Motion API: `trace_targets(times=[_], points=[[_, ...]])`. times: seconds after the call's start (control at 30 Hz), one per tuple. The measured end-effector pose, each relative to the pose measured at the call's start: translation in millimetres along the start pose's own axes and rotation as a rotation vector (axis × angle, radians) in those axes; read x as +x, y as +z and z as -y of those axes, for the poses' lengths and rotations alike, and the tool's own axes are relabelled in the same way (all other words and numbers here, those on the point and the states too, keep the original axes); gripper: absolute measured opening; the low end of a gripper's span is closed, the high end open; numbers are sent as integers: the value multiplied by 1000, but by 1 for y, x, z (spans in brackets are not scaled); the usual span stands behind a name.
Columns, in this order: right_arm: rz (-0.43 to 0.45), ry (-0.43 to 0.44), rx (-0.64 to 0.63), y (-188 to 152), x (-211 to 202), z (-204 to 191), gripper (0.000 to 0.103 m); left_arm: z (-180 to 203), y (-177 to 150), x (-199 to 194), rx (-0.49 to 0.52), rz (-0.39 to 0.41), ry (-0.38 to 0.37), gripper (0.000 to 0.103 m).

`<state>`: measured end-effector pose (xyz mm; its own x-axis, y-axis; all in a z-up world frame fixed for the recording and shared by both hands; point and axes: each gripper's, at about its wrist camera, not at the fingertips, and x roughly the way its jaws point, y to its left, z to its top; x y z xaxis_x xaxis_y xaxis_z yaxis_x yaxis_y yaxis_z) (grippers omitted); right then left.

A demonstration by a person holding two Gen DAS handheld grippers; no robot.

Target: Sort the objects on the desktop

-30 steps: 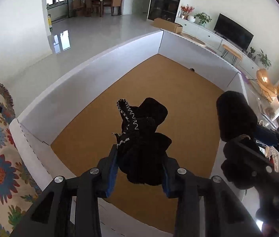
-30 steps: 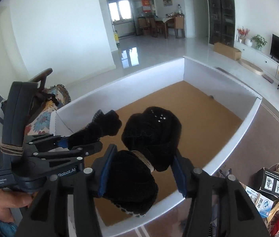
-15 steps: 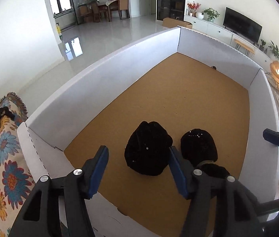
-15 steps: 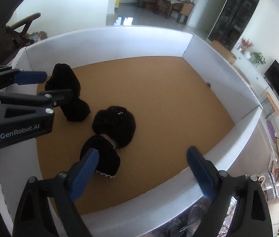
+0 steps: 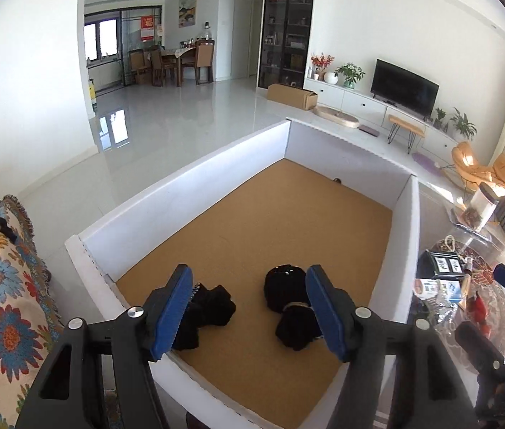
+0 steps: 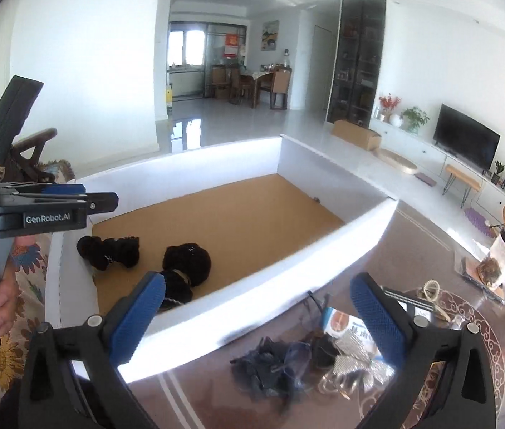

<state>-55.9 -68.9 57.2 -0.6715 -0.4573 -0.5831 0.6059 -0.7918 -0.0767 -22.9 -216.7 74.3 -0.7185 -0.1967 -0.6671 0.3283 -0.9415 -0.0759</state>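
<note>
While both the left gripper point(image 5: 249, 309) and right gripper point(image 6: 258, 316) were opening, empty, we judged the 2 black knit items point(image 5: 288, 307) soft, light, best pinched mid-bundle.

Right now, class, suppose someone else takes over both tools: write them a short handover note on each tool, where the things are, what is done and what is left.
Left tool: jaws opening, nothing between them.
Right tool: jaws opening, nothing between them, aimed past the box wall at the table.
Two black fabric items lie apart on the brown floor of the white box: left item near the corner, right item beside it.
Done: both black items are in the box.
Left: the clutter on the table, a dark blue fabric piece and small packets, probably to sort next.
</note>
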Motion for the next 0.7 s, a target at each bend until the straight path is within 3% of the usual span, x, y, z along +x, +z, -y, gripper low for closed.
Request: trace_targets(times=[0.03, 0.13, 0.27, 0.37, 0.47, 0.6, 0.7], points=[[-1, -23, 32, -13, -14, 16, 103, 12, -4, -15, 16, 18, -39, 100], [-59, -120, 134, -69, -53, 67, 103, 57, -30, -53, 83, 46, -180, 103], [-252, -241, 301, -163, -85, 142, 103, 135, -72, -48, 201, -122, -325, 103], [-327, -287, 377, -220, -111, 178, 103, 190, -113, -27, 297, -238, -290, 103], [-360, -310, 379, -245, -123, 189, 103, 222, -145, -5, 337, -325, -273, 103], [-371, -297, 391, -254, -116, 192, 103, 237, -158, 20, 371, -326, -182, 103], [-358, -304, 397, -250, -110, 192, 103, 237, -163, 27, 356, -339, -166, 103]])
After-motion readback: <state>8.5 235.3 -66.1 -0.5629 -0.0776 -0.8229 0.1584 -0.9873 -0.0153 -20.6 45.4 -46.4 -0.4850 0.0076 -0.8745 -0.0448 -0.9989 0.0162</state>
